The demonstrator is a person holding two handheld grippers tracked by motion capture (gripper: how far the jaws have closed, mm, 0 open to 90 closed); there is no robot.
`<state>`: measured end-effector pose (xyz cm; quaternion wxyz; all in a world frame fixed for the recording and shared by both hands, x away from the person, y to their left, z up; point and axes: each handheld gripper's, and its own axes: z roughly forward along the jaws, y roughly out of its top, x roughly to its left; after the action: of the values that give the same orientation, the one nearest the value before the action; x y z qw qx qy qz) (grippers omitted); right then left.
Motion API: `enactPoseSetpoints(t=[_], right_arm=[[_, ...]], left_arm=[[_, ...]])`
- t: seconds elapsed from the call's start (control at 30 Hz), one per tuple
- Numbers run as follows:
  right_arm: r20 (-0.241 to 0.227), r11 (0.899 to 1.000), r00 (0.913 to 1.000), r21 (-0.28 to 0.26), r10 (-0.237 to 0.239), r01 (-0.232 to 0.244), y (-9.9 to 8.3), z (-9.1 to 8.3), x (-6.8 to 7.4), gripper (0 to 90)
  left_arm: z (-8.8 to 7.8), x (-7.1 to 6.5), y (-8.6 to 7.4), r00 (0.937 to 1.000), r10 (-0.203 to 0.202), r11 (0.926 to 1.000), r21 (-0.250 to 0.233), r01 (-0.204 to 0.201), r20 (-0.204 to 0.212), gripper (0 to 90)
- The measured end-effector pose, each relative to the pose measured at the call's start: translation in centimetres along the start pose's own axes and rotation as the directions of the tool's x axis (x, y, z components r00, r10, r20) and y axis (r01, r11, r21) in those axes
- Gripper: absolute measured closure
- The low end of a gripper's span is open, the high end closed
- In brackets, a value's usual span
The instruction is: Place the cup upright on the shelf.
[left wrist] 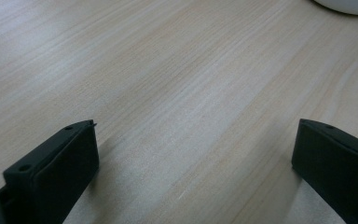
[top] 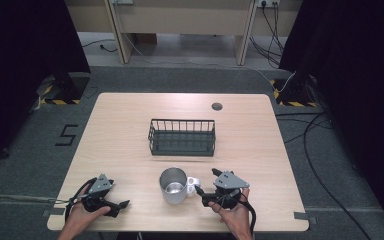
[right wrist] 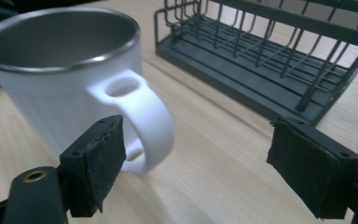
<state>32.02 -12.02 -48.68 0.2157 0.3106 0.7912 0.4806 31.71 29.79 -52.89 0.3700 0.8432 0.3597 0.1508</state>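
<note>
A white mug [top: 173,185] with a steel inside stands upright near the table's front edge, its handle [top: 194,183] turned toward my right gripper [top: 203,191]. In the right gripper view the mug [right wrist: 65,70] is close up and its handle [right wrist: 144,116] sits just inside the open jaws, near the left one, touching neither. My right gripper [right wrist: 200,172] is open. My left gripper [top: 122,204] rests at the front left, open over bare wood [left wrist: 191,116]. A black wire basket [top: 182,136] stands mid-table, also seen as the basket [right wrist: 270,60] beyond the mug.
The wooden table [top: 120,125] has a round cable hole [top: 217,106] at the back right. Dark curtains flank the table, and cables run across the grey floor at the right. A mug's white edge [left wrist: 349,5] shows at the top right of the left gripper view.
</note>
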Motion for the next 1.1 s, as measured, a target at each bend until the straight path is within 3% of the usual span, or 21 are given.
enactPoseSetpoints(t=[0.1, 0.13, 0.27, 0.87, 1.1], right_arm=[[-0.080, 0.998, 0.9966, -0.061, 0.022, -0.027, 0.5, -0.6, 0.6, 15.3], [-0.080, 0.998, 0.9966, -0.061, 0.022, -0.027, 0.5, -0.6, 0.6, 15.3], [-0.163, 0.994, 0.9865, -0.113, -0.011, -0.008, 1.7, -0.3, 2.3, 15.1], [-0.221, 0.992, 0.9732, -0.123, -0.064, 0.038, 3.4, 2.1, 4.1, 15.0], [-0.228, 0.993, 0.9707, -0.104, -0.075, 0.052, 3.9, 3.6, 4.4, 7.5]], left_arm=[[0.0, 0.0, 0.0, 1.0000, 0.000, 1.0000, 0.000, 0.000, -0.001, 0.0], [0.0, 0.0, 0.0, 1.0000, 0.000, 1.0000, 0.000, 0.000, -0.001, 0.0], [0.0, 0.0, 0.0, 1.0000, 0.000, 1.0000, 0.000, 0.000, 0.000, 0.0], [0.0, 0.0, 0.0, 1.0000, 0.000, 1.0000, 0.000, 0.000, 0.000, 0.0], [0.0, 0.0, 0.0, 1.0000, 0.000, 1.0000, 0.000, 0.000, 0.000, 0.0]])
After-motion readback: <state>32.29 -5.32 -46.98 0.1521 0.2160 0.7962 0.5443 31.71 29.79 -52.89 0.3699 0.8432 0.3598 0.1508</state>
